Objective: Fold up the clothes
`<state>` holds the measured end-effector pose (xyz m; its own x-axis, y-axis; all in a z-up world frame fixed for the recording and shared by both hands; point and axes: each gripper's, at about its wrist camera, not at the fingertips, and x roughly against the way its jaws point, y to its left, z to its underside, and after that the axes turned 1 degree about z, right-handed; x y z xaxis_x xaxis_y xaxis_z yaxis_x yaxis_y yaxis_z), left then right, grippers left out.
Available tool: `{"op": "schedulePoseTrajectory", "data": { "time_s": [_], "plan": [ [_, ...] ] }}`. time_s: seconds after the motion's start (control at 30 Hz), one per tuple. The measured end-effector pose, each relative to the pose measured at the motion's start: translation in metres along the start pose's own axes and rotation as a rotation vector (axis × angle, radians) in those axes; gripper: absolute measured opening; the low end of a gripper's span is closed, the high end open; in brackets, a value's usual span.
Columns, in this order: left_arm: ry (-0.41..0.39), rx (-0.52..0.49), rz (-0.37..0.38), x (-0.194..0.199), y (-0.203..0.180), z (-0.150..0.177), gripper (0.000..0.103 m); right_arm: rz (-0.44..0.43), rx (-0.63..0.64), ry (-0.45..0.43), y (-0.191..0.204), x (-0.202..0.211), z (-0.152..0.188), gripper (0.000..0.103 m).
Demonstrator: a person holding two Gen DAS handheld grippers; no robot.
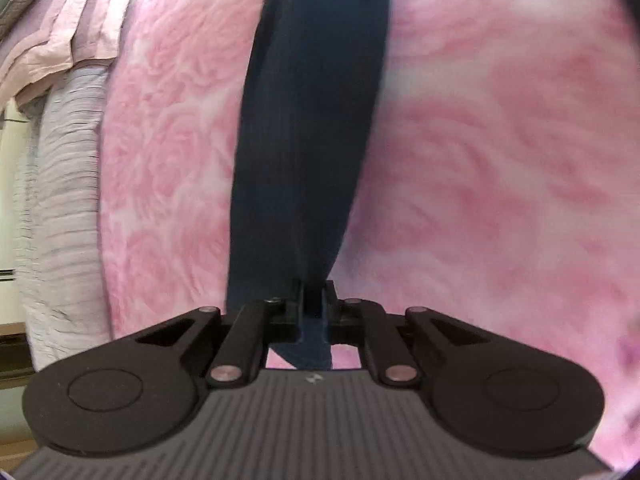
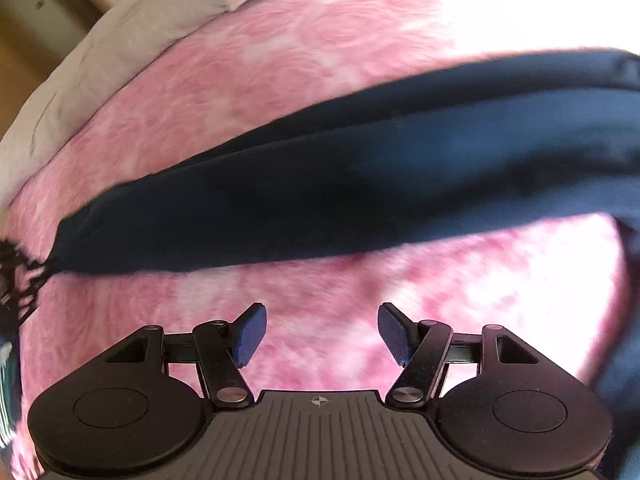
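A dark navy garment (image 1: 304, 120) stretches as a long narrow band over the pink rose-patterned blanket (image 1: 168, 160). My left gripper (image 1: 314, 300) is shut on the near end of it, and cloth shows between and below the jaws. In the right wrist view the same navy garment (image 2: 340, 184) runs across the picture from lower left to upper right, lifted off the pink blanket (image 2: 320, 292). My right gripper (image 2: 320, 334) stands open below the garment, its blue pads (image 2: 251, 332) apart with only blanket between them. At the far left edge a dark gripper holds the garment's end.
Folded pale pink bedding (image 1: 68, 28) and a grey ribbed cover (image 1: 60, 200) lie at the bed's left side. A grey sheet (image 2: 100, 60) borders the blanket, with floor and furniture beyond the bed's edge.
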<state>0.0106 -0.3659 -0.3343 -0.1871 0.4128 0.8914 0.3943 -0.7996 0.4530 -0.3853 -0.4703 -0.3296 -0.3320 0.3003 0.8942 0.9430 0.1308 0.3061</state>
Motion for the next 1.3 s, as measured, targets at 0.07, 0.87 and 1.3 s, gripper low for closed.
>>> {"op": "schedulePoseTrajectory", "data": {
  "time_s": [0.07,0.87,1.3],
  "plan": [
    [-0.01,0.016,0.041,0.007,-0.004,0.008,0.006,0.015,-0.001,0.002,0.002,0.008,0.004,0.065],
    [-0.228,0.103,0.366,0.136,-0.153,-0.052,0.064,0.184,-0.36,-0.032,-0.097,0.129,0.135,0.065],
    [-0.121,0.347,0.48,0.085,-0.137,-0.114,0.064,0.048,-0.404,-0.034,-0.134,0.132,0.178,0.065]
  ]
}}
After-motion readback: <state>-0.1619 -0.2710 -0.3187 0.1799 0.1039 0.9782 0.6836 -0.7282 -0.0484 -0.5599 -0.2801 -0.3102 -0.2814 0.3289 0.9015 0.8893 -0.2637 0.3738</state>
